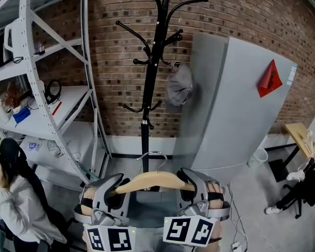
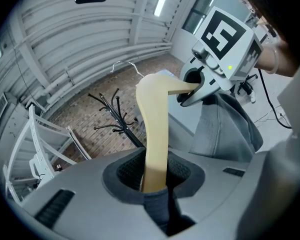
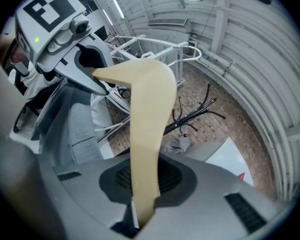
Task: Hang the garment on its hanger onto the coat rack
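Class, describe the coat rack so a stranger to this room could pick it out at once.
Find the red brick wall. Against it, between the white metal shelving on the left and the tall grey cabinet on the right, stands the coat rack. It alone is a slim black pole with curved hooks branching off.

A brick wall [image 1: 115, 62] stands in front of you. On your left there is a white metal shelf [image 1: 44, 122] with small items on its boards. On your right, a grey cabinet [image 1: 236, 109] stands against the wall and carries 1 red sticker [image 1: 270, 79]. 1 person [image 1: 13, 198] sits at your lower left.
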`<state>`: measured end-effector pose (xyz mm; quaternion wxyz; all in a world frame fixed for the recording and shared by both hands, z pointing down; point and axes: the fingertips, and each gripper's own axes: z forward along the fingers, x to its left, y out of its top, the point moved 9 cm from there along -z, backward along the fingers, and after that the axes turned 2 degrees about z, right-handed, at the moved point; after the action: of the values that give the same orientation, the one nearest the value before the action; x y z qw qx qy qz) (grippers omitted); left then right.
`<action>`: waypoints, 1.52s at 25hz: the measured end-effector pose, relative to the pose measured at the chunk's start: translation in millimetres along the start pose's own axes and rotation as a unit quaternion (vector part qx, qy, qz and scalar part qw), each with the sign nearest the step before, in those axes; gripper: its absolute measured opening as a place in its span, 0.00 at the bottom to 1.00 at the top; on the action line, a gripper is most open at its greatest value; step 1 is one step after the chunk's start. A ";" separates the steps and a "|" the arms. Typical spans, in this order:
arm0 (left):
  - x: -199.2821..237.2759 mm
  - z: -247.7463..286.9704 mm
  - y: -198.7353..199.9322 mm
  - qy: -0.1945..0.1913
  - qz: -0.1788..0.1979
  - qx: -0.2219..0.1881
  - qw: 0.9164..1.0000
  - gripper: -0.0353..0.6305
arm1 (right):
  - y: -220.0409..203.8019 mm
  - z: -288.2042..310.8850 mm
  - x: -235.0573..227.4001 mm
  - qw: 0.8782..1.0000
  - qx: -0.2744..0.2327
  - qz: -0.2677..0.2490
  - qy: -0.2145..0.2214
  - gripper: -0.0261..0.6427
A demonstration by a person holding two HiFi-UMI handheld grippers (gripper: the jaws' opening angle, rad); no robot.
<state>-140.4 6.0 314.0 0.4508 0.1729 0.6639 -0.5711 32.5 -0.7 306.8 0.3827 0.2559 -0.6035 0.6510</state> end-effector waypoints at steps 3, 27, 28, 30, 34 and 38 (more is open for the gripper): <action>4.9 23.3 -5.0 0.004 0.003 -0.001 1.000 0.18 | -3.2 23.1 -7.4 1.000 -0.006 0.003 0.000 0.10; 43.4 182.6 -13.4 0.065 0.010 0.034 0.997 0.18 | -24.7 192.2 -75.9 0.996 -0.082 -0.003 0.019 0.10; 45.5 186.8 -14.4 0.066 0.008 0.036 0.997 0.18 | -23.9 197.9 -77.4 0.996 -0.085 -0.004 0.020 0.10; 51.6 195.2 -16.2 0.070 0.004 0.038 0.997 0.18 | -20.9 209.0 -80.5 0.996 -0.090 -0.006 0.019 0.10; 62.7 214.1 -24.7 0.074 0.005 0.039 0.996 0.18 | -15.4 232.3 -85.9 0.995 -0.094 -0.006 0.015 0.10; 75.5 237.5 -33.1 0.075 0.010 0.035 0.997 0.18 | -11.6 258.0 -91.5 0.996 -0.094 -0.002 0.010 0.10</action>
<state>-110.1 -242.2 287.8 0.3988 0.2374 0.6736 -0.5752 61.4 -271.6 277.1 0.4122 0.2137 -0.6579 0.5930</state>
